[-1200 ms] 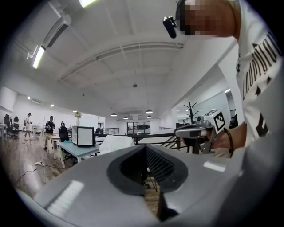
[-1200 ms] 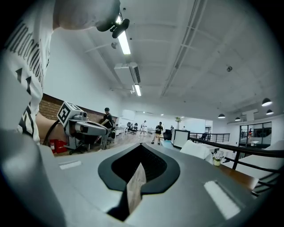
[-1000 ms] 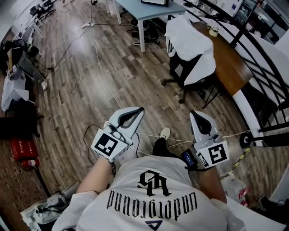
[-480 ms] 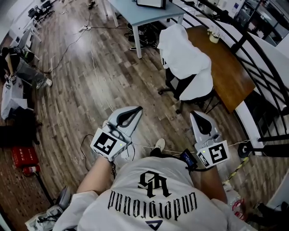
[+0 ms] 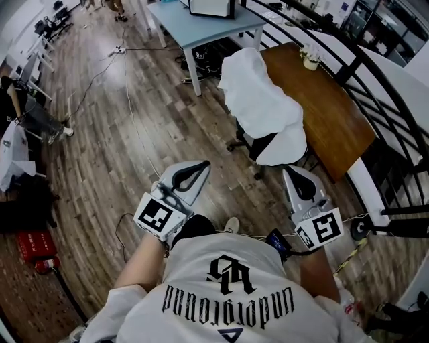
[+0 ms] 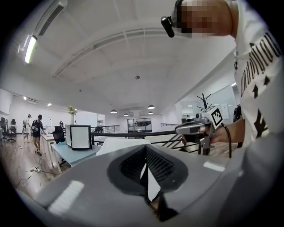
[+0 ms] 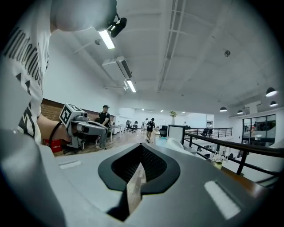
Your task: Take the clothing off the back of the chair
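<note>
A white garment (image 5: 260,100) hangs over the back of a black office chair (image 5: 263,143) that stands beside a brown wooden desk (image 5: 323,110). Both grippers are held out in front of the person's body, short of the chair and apart from it. My left gripper (image 5: 200,166) is shut and holds nothing; it points at the floor left of the chair. The right gripper (image 5: 292,171), also shut and holding nothing, sits just below the chair's seat in the head view. In the left gripper view the garment (image 6: 116,144) shows past the shut jaws, and the right gripper view catches it (image 7: 175,144) too.
A light blue table (image 5: 201,23) with a monitor (image 5: 212,7) stands beyond the chair. A black railing (image 5: 375,80) runs along the right. Cables (image 5: 131,114) trail over the wooden floor. A red case (image 5: 33,231) lies at left. People (image 7: 151,126) walk far off.
The person has walked forward: the chair with the white garment has come closer and lower in the head view. Both grippers stay shut, held the same way.
</note>
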`<state>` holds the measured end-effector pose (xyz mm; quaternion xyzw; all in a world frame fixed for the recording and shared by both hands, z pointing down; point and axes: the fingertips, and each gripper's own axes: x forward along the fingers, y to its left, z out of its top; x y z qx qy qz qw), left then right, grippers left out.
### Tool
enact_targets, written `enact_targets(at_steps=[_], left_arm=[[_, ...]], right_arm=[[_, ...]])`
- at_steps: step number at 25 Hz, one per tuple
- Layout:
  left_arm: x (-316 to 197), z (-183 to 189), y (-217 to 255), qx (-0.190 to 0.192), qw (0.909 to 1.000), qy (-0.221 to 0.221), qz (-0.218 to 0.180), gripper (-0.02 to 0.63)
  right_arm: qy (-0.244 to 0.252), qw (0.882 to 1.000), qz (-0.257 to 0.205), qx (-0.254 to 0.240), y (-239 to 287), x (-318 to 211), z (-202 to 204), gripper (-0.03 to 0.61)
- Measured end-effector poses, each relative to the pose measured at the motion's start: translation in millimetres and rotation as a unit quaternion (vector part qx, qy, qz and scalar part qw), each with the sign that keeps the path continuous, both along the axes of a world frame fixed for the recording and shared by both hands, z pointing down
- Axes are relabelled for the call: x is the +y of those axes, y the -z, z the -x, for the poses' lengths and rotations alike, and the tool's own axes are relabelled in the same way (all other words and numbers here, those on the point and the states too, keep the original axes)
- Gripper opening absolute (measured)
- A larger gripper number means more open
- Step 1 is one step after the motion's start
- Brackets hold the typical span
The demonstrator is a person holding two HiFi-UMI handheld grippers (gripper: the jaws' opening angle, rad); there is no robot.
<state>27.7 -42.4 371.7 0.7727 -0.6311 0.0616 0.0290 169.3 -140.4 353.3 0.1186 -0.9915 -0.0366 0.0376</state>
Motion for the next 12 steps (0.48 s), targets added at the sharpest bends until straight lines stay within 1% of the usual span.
enact_targets(at_steps=[1,4,8,12], left_arm=[[-6,2,-1,0.001,1.0,-0.003,0.001,0.051],[-27,12,-5,-0.011,0.9997,-0.019,-0.014,0.051],[-60,24,-3,-0.015,0.9985,-0.05,-0.017,0.051],[-99,48,-2,-0.024,0.9947,-0.094,-0.032,0.051]], right_arm=[[-0.002,1.0,0.005,-0.003,0,-5,1,0.003],[-0.013,1.0,0.016,-0.007,-2,-21,3,0.003],[-0.033,0.999,0.005,0.002,-2,-40,12,0.004],[-0.073,0.997,-0.004,0.007,2,-62,26,0.003]])
